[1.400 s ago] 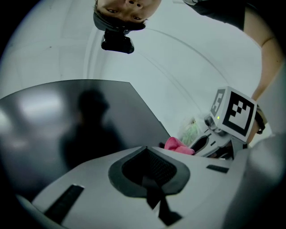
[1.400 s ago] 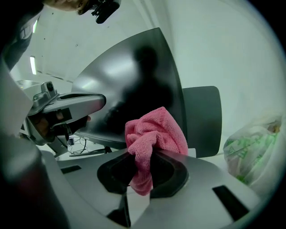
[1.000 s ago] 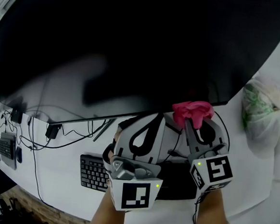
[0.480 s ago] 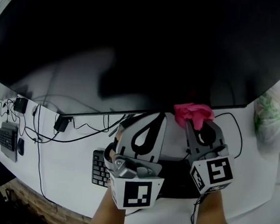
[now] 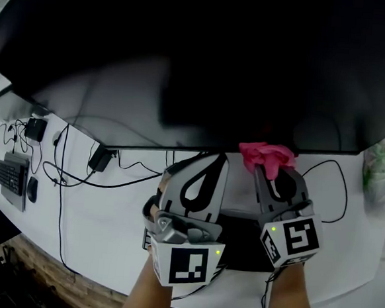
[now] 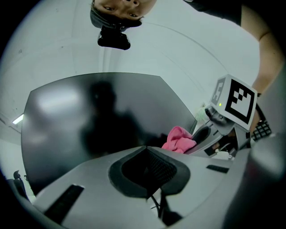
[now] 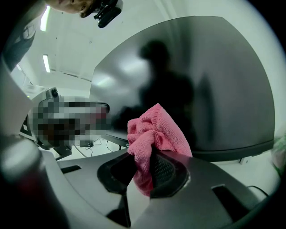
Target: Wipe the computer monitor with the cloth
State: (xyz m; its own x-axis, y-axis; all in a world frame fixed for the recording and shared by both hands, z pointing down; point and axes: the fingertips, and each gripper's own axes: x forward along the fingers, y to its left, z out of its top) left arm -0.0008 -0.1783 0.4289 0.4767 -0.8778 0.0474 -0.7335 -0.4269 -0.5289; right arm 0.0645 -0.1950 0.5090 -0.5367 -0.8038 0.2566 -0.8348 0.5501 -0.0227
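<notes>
The pink cloth [image 7: 154,134] is bunched in the right gripper [image 7: 149,170]. The gripper's 2 jaws are clamped on the cloth's lower fold, and the rest puffs out past the jaw tips. The cloth is at the bottom edge of the monitor [image 5: 199,64], a little right of the monitor's middle. I cannot tell whether it touches the glass.

The left gripper [image 5: 201,164] is just left of the cloth, also below the monitor's bottom edge. Its 2 jaws are pressed together with nothing between them, and its tips point up at the screen.

The monitor is wide and dark, and its glass carries a dim reflection of a figure. It stands on a white desk [image 5: 108,210].

Below the monitor's left half, black cables [image 5: 71,177] trail across the desk past a small black adapter [image 5: 101,157]. Farther left of the monitor lie a keyboard [image 5: 11,179] and a mouse [image 5: 32,189]. Off the monitor's lower right corner sits a pale plastic bag [image 5: 380,175] with green showing through.
</notes>
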